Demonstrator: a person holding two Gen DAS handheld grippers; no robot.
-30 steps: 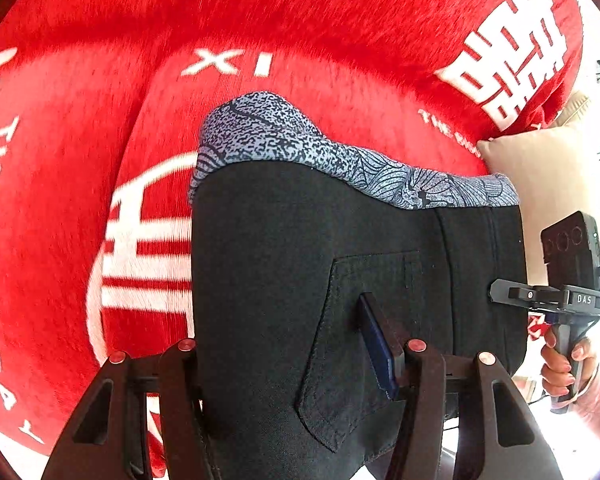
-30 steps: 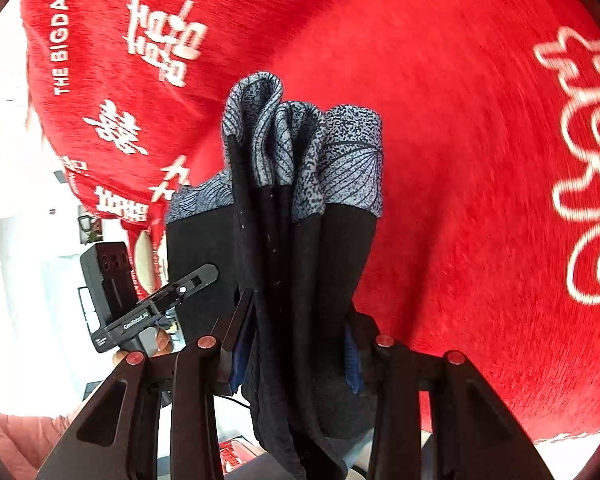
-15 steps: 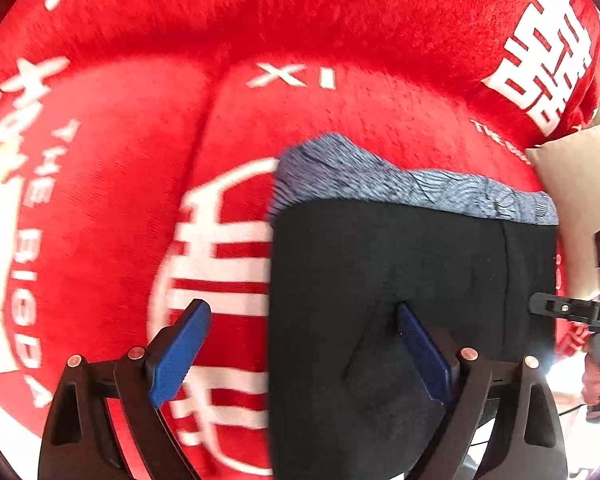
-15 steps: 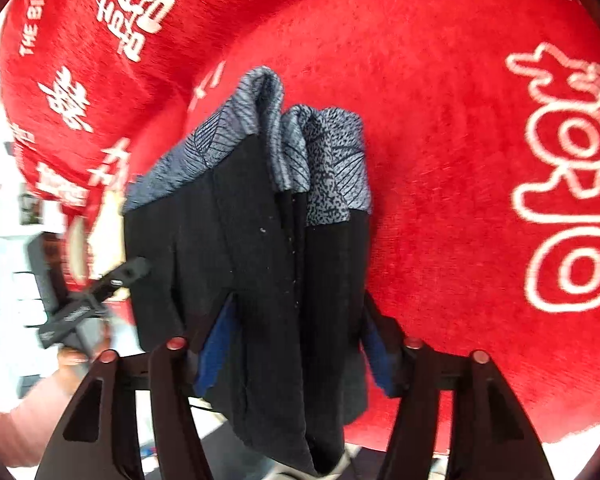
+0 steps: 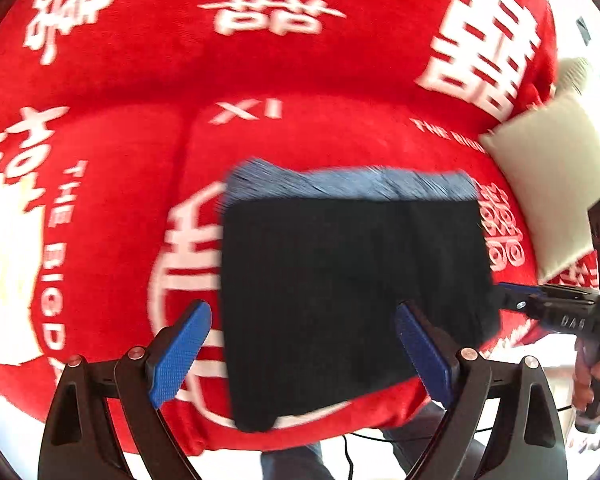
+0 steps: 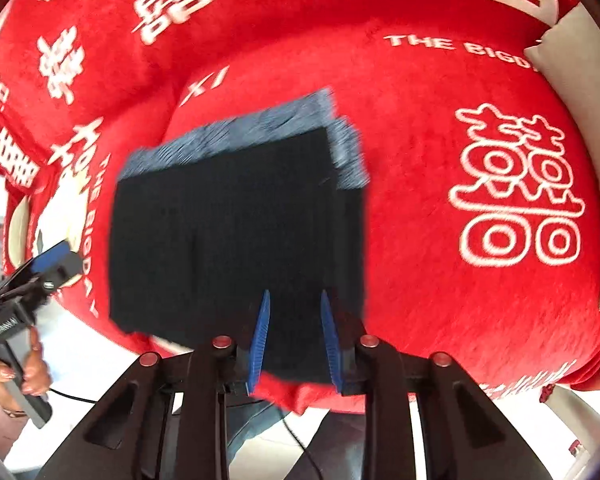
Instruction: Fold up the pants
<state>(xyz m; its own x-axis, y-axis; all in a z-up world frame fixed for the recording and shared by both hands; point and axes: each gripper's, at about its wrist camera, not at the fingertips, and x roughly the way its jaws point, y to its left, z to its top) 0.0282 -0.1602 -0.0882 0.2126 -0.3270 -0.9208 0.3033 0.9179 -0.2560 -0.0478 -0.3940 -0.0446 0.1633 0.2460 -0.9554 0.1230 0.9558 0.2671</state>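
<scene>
The pants (image 5: pixel 340 300) are black with a blue-grey patterned waistband and lie folded flat on the red plush cover (image 5: pixel 120 160). My left gripper (image 5: pixel 300 312) hovers above their near half, open wide and holding nothing. It also shows at the left edge of the right wrist view (image 6: pixel 48 264). My right gripper (image 6: pixel 294 296) hangs over the near right corner of the pants (image 6: pixel 228 232). Its jaws are closing to a narrow gap, and the blue pads (image 6: pixel 262 336) grip no cloth. In the left wrist view the right gripper (image 5: pixel 540 304) sits beside the pants' right edge.
The red cover (image 6: pixel 440 200) with white characters drapes a rounded seat and backrest. A beige cushion (image 5: pixel 548 200) (image 6: pixel 580 100) leans at the right. A hand (image 5: pixel 596 380) (image 6: pixel 32 364) holds each gripper's handle. The seat's front edge, pale floor and a cable lie below.
Both grippers have let go of the pants and lifted away. The pants, held bunched before, now lie flat. The left jaws opened wide; the right jaws opened, then narrowed.
</scene>
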